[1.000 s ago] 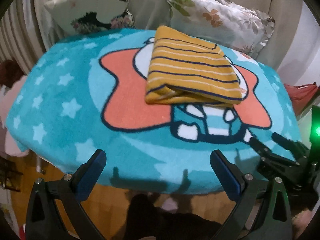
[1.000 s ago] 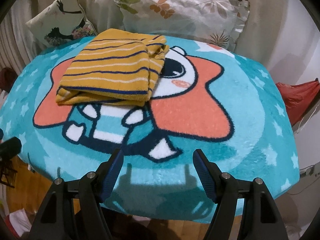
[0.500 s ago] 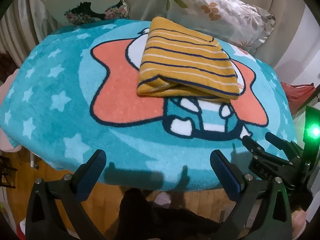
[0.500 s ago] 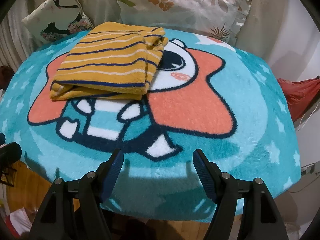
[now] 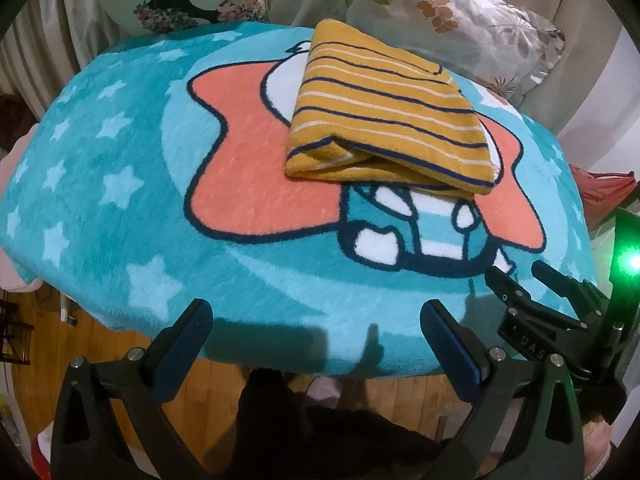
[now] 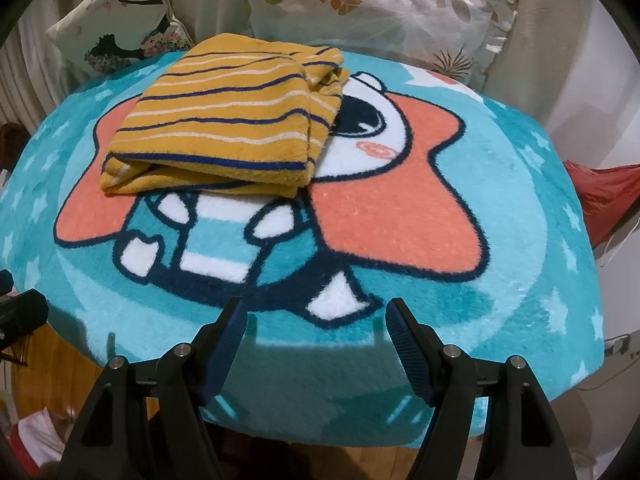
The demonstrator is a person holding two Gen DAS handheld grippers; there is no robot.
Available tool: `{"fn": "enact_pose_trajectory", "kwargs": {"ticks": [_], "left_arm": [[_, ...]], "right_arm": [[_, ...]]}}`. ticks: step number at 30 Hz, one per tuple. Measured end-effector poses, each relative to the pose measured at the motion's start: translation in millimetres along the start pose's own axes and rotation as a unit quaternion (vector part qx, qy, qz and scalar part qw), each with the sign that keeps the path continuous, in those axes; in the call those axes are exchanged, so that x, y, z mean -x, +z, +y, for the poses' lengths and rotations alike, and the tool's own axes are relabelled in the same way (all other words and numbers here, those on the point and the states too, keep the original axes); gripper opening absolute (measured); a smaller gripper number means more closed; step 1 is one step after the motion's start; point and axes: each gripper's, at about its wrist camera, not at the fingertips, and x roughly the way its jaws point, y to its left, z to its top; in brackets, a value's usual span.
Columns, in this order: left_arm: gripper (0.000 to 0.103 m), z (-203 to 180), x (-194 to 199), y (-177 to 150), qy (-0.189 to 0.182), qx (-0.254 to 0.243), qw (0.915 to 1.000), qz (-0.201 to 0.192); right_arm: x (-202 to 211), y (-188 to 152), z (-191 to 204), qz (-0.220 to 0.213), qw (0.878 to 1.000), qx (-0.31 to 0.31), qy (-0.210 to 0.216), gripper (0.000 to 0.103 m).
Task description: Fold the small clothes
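A folded mustard garment with navy and white stripes lies in a neat stack on the far middle of a teal cartoon blanket. My left gripper hovers open over the blanket's near edge, well short of the garment, with nothing between its blue pads. My right gripper also stands open and empty above the near edge, the garment lying ahead and to its left. In the left wrist view the right gripper shows at the lower right.
Two patterned pillows lean against the beige backrest behind the blanket. A red cloth hangs off to the right. Wooden floor shows below the blanket's front edge, and a dark clothed part of a person is under the left gripper.
In both views the blanket and garment have slid slightly lower and nearer as the cameras tipped a little. Both grippers stay open, and the garment lies as before.
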Motion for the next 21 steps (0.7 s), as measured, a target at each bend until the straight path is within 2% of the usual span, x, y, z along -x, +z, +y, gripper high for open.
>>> {"fn": "enact_pose_trajectory", "kwargs": {"ticks": [21], "left_arm": [[0.103, 7.2, -5.8, 3.1, -0.003, 0.010, 0.9999, 0.011]], "right_arm": [[-7.0, 4.4, 7.5, 0.006, 1.000, 0.010, 0.006, 0.076]]}}
